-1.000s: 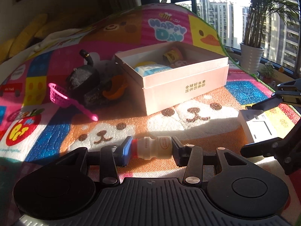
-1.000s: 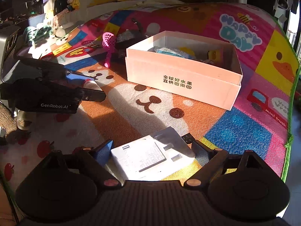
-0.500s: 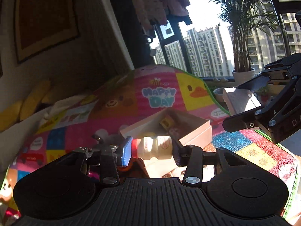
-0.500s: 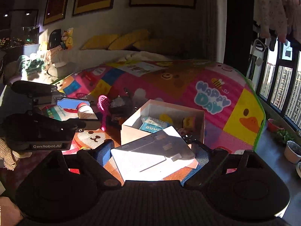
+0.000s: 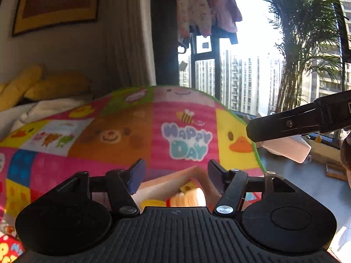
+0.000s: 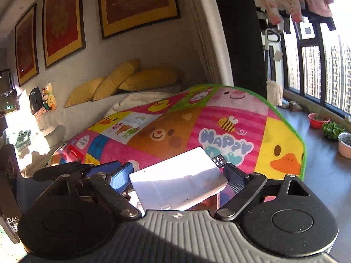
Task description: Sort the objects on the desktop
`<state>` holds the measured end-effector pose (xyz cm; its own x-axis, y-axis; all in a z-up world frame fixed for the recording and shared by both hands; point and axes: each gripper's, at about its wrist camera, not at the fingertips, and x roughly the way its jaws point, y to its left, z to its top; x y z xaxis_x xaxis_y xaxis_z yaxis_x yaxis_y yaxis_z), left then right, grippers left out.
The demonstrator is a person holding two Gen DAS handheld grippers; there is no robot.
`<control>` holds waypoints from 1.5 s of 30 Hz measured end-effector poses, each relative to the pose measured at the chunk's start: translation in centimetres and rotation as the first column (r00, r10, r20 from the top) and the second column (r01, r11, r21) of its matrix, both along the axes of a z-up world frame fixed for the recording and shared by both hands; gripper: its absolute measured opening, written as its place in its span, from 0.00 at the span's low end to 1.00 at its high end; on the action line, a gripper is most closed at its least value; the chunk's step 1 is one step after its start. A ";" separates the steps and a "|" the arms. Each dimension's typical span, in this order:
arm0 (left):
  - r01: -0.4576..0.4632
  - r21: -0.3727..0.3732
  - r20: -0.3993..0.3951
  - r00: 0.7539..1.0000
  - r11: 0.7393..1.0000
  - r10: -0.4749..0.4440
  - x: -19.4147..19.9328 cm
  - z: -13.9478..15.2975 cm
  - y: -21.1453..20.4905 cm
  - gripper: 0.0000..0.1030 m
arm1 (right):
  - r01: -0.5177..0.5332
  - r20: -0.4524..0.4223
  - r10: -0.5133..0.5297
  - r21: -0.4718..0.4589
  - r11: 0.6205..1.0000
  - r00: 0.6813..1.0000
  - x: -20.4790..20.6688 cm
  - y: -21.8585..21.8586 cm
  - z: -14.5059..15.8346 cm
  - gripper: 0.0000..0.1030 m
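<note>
Just opened above the pink box (image 5: 173, 182): left gripper (image 5: 175, 173) jaws spread, empty, small bottle (image 5: 190, 199) dropped below among the sorted items. Gripped flat across right gripper (image 6: 179, 175), white plug board (image 6: 177, 182), poised for the same drop.

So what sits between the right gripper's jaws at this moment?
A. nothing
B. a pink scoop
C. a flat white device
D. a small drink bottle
C: the right wrist view shows the flat white device spanning the right gripper, with both jaws closed against its edges.
</note>
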<state>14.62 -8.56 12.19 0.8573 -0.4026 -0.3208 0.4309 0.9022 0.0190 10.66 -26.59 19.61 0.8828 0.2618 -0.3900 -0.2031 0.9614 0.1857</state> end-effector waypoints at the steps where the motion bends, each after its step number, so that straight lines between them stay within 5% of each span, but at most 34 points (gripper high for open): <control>1: -0.027 -0.005 -0.014 1.000 1.000 0.027 0.3 -0.8 1.0 0.83 | -0.007 -0.040 0.007 0.013 1.000 0.999 1.6 0.0 -0.9 0.88; 3: -0.087 0.002 -0.033 0.996 0.996 0.087 0.0 -2.3 3.0 0.92 | 0.000 -0.100 0.003 0.034 0.999 0.995 3.7 0.1 -2.5 0.90; 10: -0.183 0.112 -0.120 0.973 0.977 0.196 -2.6 -7.7 9.1 0.95 | -0.012 -0.198 0.015 0.020 1.000 0.980 7.0 2.6 -6.9 0.90; 15: -0.280 0.107 -0.150 0.944 0.954 0.293 -4.2 -9.9 12.0 0.97 | -0.093 -0.220 0.069 -0.102 0.990 0.973 8.2 8.8 -7.7 0.90; 18: -0.302 0.056 -0.182 0.934 0.952 0.308 -4.4 -10.4 13.6 0.97 | -0.179 -0.225 0.126 -0.234 0.956 0.966 9.2 14.3 -8.1 0.77; 20: -0.305 0.039 -0.198 0.931 0.952 0.306 -4.3 -10.5 14.3 0.97 | -0.255 -0.263 0.179 -0.294 0.921 0.948 10.1 17.8 -8.7 0.60; 22: -0.300 0.018 -0.213 0.931 0.954 0.297 -4.6 -10.7 14.7 0.97 | -0.314 -0.311 0.215 -0.315 0.896 0.926 11.3 20.7 -9.4 0.55; 25: -0.304 -0.029 -0.224 0.930 0.952 0.290 -4.8 -10.7 15.5 0.97 | -0.350 -0.359 0.219 -0.354 0.868 0.907 13.2 23.8 -10.7 0.56; 28: -0.319 -0.078 -0.255 0.922 0.945 0.290 -4.5 -10.8 16.3 0.98 | -0.304 -0.333 0.188 -0.343 0.889 0.924 14.8 24.8 -10.7 0.79; 34: -0.344 -0.125 -0.297 0.908 0.931 0.296 -4.1 -11.1 17.3 0.98 | -0.271 -0.367 0.164 -0.260 0.927 0.915 18.6 26.4 -12.2 1.00; 36: -0.343 -0.124 -0.298 0.908 0.931 0.295 -4.2 -11.1 17.3 0.98 | -0.299 -0.420 0.169 -0.265 0.917 0.891 19.5 27.0 -13.3 1.00; 38: -0.334 -0.125 -0.289 0.913 0.934 0.287 -4.3 -11.1 17.2 0.98 | -0.307 -0.433 0.171 -0.265 0.914 0.885 19.5 27.2 -13.4 0.80; 45: -0.339 -0.126 -0.262 0.918 0.932 0.298 -4.7 -11.0 17.0 0.99 | -0.289 -0.294 0.213 -0.243 0.926 0.932 13.6 23.7 -8.0 0.79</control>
